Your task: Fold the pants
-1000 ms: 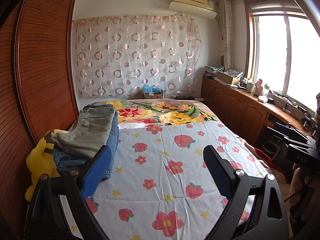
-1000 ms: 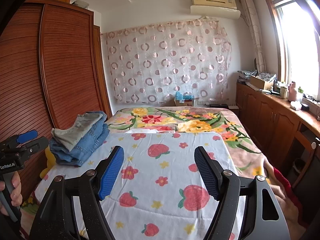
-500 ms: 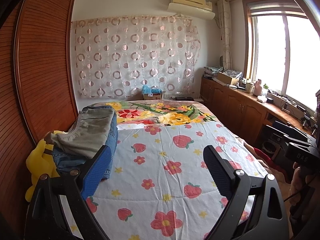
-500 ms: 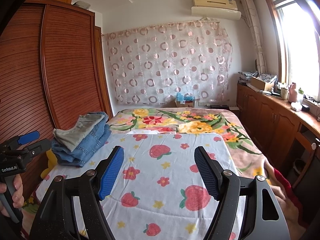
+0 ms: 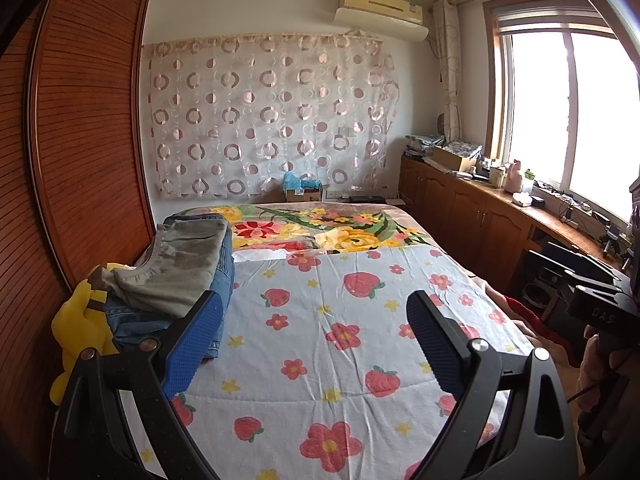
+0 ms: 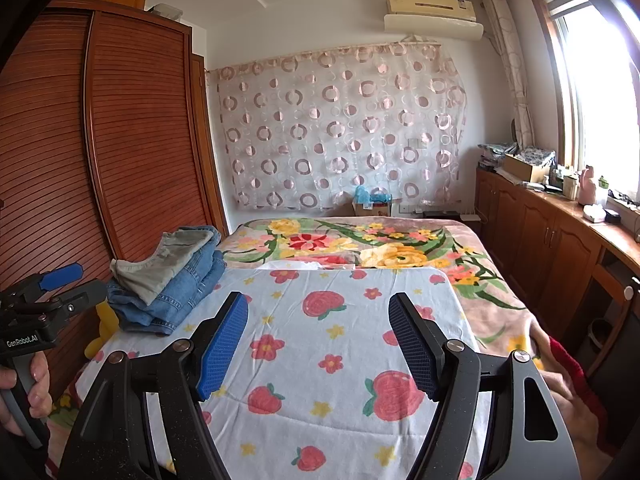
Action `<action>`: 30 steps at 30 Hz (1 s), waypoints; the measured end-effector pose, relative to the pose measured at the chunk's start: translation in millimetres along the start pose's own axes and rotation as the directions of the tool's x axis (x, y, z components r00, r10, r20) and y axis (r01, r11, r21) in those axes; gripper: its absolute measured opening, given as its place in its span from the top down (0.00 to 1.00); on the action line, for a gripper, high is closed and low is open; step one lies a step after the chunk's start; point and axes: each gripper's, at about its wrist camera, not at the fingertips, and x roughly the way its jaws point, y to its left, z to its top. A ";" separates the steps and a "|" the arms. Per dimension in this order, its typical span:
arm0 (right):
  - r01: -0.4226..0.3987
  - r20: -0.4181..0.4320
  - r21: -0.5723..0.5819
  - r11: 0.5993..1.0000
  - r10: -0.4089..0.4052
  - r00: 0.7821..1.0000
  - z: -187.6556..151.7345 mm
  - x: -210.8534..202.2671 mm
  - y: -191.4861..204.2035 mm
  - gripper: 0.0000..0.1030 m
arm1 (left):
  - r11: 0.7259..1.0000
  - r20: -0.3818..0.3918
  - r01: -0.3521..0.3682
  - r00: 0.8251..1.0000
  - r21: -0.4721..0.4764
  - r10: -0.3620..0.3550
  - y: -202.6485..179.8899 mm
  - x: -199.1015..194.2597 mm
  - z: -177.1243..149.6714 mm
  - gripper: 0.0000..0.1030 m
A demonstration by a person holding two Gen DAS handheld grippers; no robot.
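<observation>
- Left gripper (image 5: 312,340) and right gripper (image 6: 318,346): jaws wide apart, nothing held, both above the strawberry quilt (image 5: 340,360).
- Pants stack (image 5: 180,272) lies folded at the far left bed edge, beside a yellow plush toy (image 5: 80,320).
- Risk: pinching one layer could drag the stack off the edge.
- Versus the earlier frames: nothing has moved.

Daylight floods in from the window (image 5: 568,112) at the right of both frames and blows it out to pure white, with glare washing the upper right corner. The room is bright, shadows soft. Fisheye distortion bows the wardrobe (image 6: 120,140) and darkens the corners; focus stays sharp.
</observation>
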 end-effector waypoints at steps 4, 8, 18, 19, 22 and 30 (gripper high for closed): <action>0.000 -0.001 0.002 1.000 0.000 1.000 -0.4 0.6 0.0 0.27 | 1.000 0.011 -0.002 1.000 0.002 0.002 -1.8 -4.6 0.5 0.09; -0.002 -0.002 0.003 1.000 0.002 1.000 -1.2 0.6 -0.8 0.27 | 1.000 0.009 -0.003 1.000 0.004 0.002 -1.8 -4.4 0.4 0.09; -0.003 -0.001 0.001 1.000 0.003 1.000 -1.1 0.8 -1.2 0.27 | 1.000 0.011 -0.003 1.000 0.004 0.003 -2.2 -4.4 -0.1 0.09; -0.002 -0.001 0.000 1.000 0.002 1.000 -0.9 1.0 -1.4 0.27 | 1.000 0.010 -0.004 1.000 0.003 0.004 -2.2 -4.5 0.2 0.09; -0.003 0.001 0.001 1.000 0.003 1.000 -0.7 1.0 -2.5 0.27 | 1.000 0.010 -0.003 1.000 0.003 0.003 -2.2 -4.5 0.0 0.09; -0.001 0.006 -0.001 1.000 0.001 1.000 -1.7 0.5 -2.9 0.27 | 1.000 0.012 -0.002 1.000 0.004 0.002 -2.2 -5.7 1.4 0.09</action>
